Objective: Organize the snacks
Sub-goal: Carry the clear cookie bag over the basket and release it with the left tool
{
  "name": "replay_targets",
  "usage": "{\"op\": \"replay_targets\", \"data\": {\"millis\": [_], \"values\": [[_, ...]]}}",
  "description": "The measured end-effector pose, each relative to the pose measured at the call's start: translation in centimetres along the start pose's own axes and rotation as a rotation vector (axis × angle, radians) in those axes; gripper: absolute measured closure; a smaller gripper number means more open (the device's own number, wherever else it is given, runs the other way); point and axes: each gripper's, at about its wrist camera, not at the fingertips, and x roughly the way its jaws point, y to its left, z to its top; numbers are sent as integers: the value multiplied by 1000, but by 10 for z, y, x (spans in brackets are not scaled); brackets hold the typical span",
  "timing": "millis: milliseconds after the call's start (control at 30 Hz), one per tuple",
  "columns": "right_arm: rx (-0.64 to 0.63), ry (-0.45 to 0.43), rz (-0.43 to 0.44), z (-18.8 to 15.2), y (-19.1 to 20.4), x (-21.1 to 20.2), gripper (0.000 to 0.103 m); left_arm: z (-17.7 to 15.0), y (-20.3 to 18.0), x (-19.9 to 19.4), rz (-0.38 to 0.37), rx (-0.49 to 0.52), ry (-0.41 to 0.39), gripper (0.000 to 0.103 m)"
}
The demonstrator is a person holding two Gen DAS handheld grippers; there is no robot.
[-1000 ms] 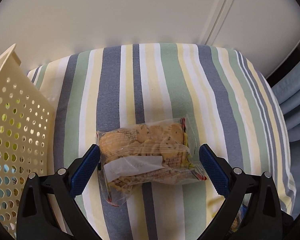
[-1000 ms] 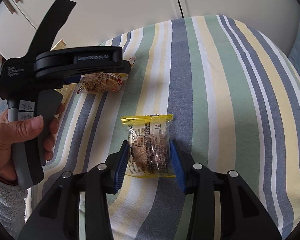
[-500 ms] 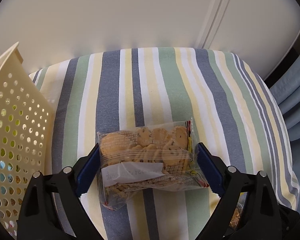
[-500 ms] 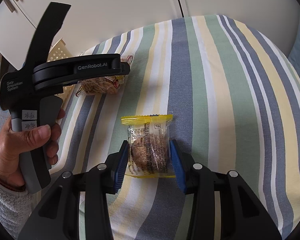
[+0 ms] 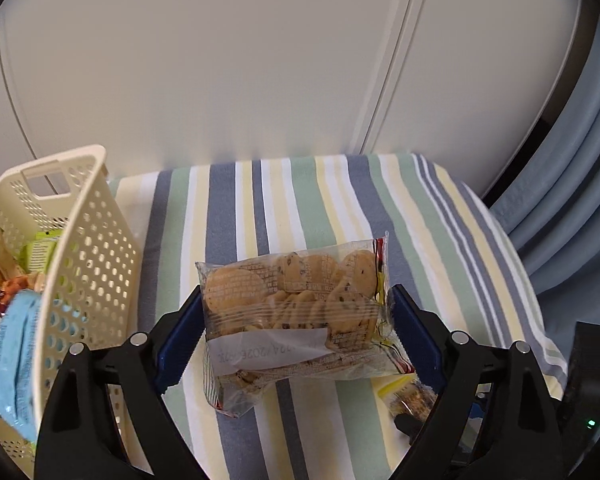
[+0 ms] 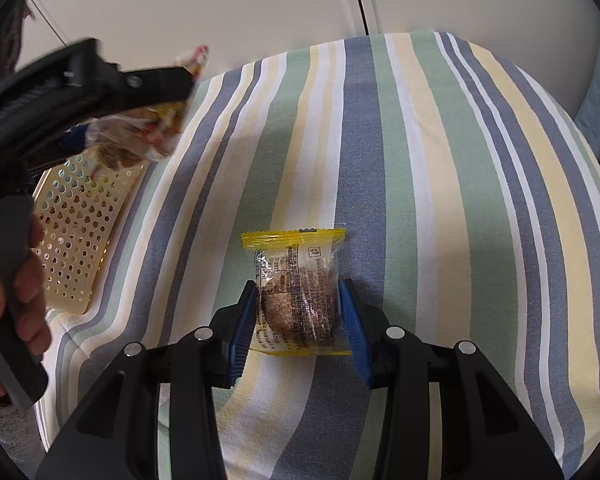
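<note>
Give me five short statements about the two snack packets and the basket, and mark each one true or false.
1. The left hand-held gripper holds a clear bag of cookies. True.
2. The cream perforated basket is empty. False: several snack packets already lie inside it.
3. The yellow-edged snack packet sits between the fingers of the right hand-held gripper. True.
4. The yellow-edged snack packet is lifted high above the striped cloth. False: it looks to be resting on the cloth.
5. The basket stands to the right of the cookies in the left wrist view. False: it stands to their left.
</note>
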Motion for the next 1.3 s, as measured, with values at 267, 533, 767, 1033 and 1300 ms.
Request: {"op": "replay_targets", "data": {"millis": [267, 533, 767, 1033, 1300], "values": [[-38, 10, -49, -1, 14, 0, 61, -2, 20, -57, -47, -34, -85, 13], [-122, 39, -126, -1, 38, 5, 55, -7, 52, -110, -54, -71, -184, 13], [-122, 46, -165, 5, 36, 9, 53, -17, 105, -150, -4, -139, -254, 13], [-149, 44, -231, 8, 44, 15, 54, -34, 173, -188, 95, -238, -326, 13], [-117, 25, -224, 8, 38, 12, 62, -62, 205, -201, 192, -317, -384, 12]]}}
